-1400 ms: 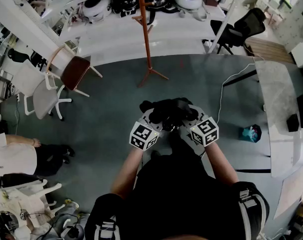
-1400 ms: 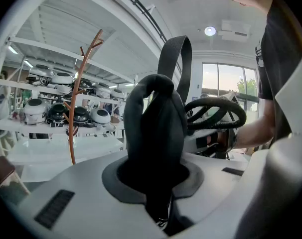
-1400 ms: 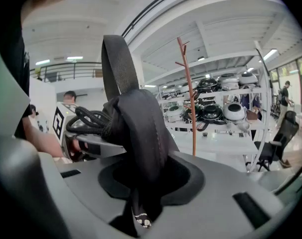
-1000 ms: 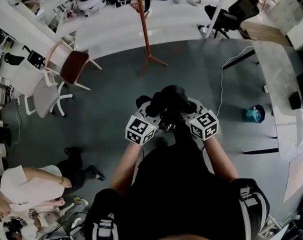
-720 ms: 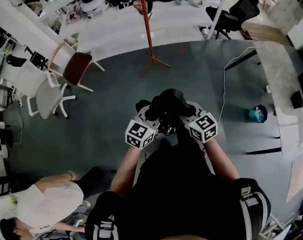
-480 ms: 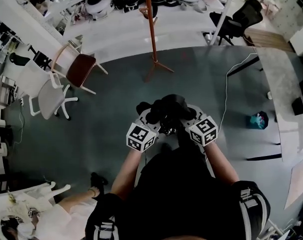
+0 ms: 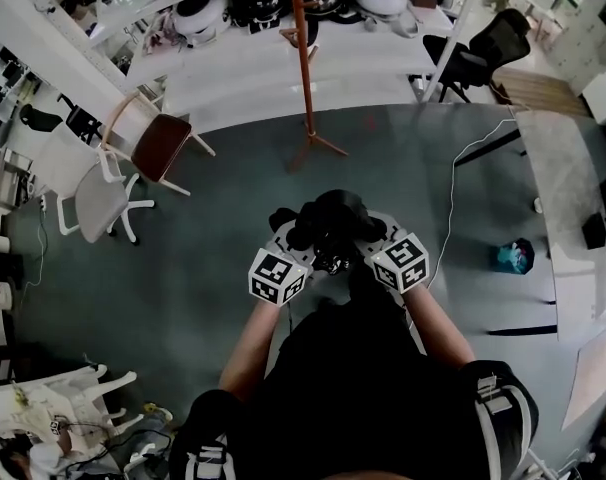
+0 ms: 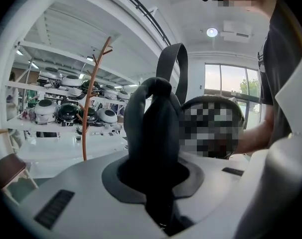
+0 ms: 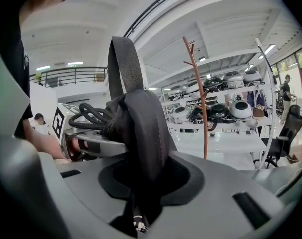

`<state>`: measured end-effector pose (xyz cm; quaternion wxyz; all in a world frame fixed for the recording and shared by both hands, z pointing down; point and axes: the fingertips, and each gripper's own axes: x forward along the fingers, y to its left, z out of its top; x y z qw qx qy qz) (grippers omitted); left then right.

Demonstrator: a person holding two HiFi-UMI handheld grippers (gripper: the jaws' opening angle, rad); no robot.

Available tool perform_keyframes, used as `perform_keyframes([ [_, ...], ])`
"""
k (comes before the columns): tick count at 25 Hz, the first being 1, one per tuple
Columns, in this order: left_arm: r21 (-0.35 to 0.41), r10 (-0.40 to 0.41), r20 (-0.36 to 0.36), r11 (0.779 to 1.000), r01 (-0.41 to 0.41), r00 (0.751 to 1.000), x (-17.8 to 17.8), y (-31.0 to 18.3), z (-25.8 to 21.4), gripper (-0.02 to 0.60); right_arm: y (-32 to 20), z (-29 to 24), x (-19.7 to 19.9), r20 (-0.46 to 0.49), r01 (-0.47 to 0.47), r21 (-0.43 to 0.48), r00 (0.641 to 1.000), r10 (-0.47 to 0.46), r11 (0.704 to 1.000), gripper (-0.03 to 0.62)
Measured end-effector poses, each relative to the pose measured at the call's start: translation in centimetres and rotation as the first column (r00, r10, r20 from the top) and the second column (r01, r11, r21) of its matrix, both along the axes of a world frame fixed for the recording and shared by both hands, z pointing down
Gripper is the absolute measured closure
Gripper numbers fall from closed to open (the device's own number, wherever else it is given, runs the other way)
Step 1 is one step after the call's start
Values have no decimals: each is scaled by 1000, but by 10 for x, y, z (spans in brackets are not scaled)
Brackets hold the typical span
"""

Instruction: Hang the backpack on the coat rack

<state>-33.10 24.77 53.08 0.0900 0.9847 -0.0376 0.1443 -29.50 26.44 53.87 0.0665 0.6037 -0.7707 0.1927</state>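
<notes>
Tally: one slim orange-brown coat rack [image 7: 303, 58]. Chairs, three: left of the rack one wooden chair with a dark-brown seat [image 7: 161, 145] and one grey-white swivel chair [image 7: 95, 200], right of it one black office chair [image 7: 475, 56]. Below the rack one black fabric backpack [image 7: 330, 218] and two grey grippers, left gripper [image 7: 299, 236] and right gripper [image 7: 369, 232]; lower right of it, one small teal object [image 7: 510, 256].
</notes>
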Motion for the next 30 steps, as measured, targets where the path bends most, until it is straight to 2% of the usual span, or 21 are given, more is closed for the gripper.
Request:
perform_keyframes([
  [12,15,-62,21,998,62,998,71,-33,-4,499,-35,-3,71,12,62,2,998,-62,998,476],
  [30,13,-184,47,983,183,982,184,-67,-2,499,-75,1,185,29,176,-4,984,-176,984,476],
])
